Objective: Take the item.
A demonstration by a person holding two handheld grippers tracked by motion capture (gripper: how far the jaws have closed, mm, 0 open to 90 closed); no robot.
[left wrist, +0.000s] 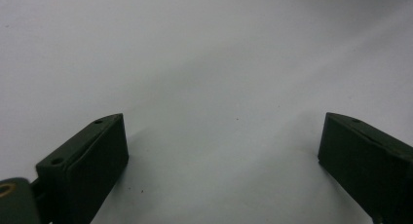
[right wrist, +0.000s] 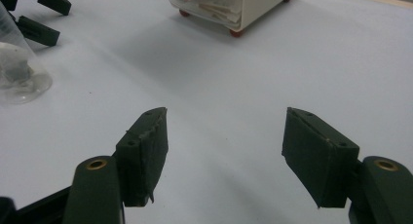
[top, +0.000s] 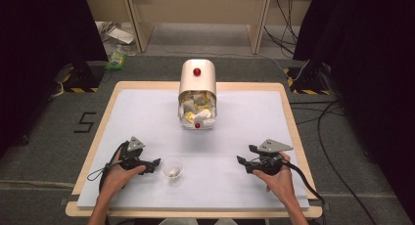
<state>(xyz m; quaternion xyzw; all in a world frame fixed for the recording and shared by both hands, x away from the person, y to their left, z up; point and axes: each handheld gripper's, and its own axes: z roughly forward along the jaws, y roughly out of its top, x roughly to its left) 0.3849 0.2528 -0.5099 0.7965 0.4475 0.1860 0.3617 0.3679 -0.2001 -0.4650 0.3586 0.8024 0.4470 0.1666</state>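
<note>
Resting low over the white sheet, the left gripper (top: 150, 165) has its fingers (left wrist: 92, 156) spread wide apart with nothing between them, just bare white surface in the left gripper view. Same deal on the right gripper (top: 248, 155): its fingers (right wrist: 146, 146) are wide open and empty too, pointing left across the desk toward the middle.

Each one is held by a hand coming in from the near edge, the left hand (top: 115, 175) at the near left and the right hand (top: 278, 178) at the near right, with a black cable (top: 306, 181) trailing off the right gripper.

Just to the right of the left gripper's fingertips sits a small clear cup (top: 172, 168) with something pale in it, can't really tell what. From the right gripper view the cup (right wrist: 19, 73) is off to the left, well apart from those fingers.

Further out, at the far middle of the desk (top: 122, 88), there's a cream-coloured bin (top: 197, 90) with a rounded top and a red knob (top: 196, 71), lying so its open side faces the camera, stuffed with white and yellow packets (top: 198, 107). Beyond the desk the floor has a "5" (top: 84, 121) marked on it at the left.
</note>
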